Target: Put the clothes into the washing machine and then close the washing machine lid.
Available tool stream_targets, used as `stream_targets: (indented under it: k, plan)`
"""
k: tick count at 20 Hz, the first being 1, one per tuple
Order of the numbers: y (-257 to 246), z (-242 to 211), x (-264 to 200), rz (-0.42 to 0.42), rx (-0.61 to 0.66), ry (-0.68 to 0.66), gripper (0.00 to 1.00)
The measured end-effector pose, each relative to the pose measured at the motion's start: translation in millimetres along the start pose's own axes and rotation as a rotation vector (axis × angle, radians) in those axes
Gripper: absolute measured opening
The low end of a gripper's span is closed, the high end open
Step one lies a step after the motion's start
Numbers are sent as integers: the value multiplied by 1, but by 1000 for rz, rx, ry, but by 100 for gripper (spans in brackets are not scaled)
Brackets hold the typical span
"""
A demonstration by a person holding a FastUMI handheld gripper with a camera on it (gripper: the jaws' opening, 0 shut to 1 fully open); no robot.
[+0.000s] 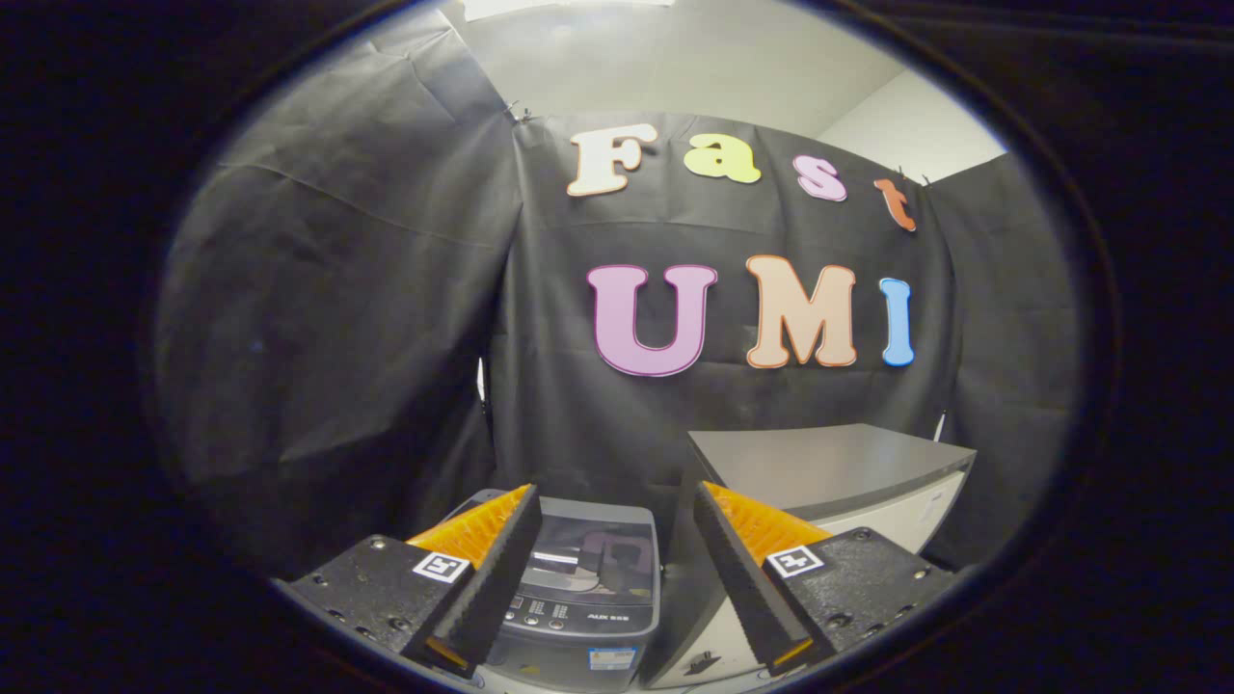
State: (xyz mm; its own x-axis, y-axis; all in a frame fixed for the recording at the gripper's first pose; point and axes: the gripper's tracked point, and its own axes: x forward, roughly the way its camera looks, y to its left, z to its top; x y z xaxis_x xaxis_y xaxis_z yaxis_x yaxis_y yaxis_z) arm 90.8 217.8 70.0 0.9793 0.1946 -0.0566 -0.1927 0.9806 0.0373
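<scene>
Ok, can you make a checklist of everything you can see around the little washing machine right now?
Surface: nothing seen of what the machines stand on.
Job's things: a small grey washing machine ahead of the fingers, its see-through lid lying down shut; no clothes seen.
Clutter: a white cabinet with a grey top stands right beside the washing machine.
Grippers: the gripper is open, fingers spread wide, holding nothing.
Cables: nothing seen.
Surroundings: black cloth wall behind and beside; a pale ceiling above.
</scene>
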Motion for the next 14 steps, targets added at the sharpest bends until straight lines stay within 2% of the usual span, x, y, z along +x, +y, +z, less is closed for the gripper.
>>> stream_targets:
  k: [7, 10, 14]
  plan:
    - [-23, 14, -65, 40, 29, -11, 96]
    - [-43, 8, -91, 18, 31, 22, 96]
    - [-68, 15, -122, -36, 21, -39, 96]
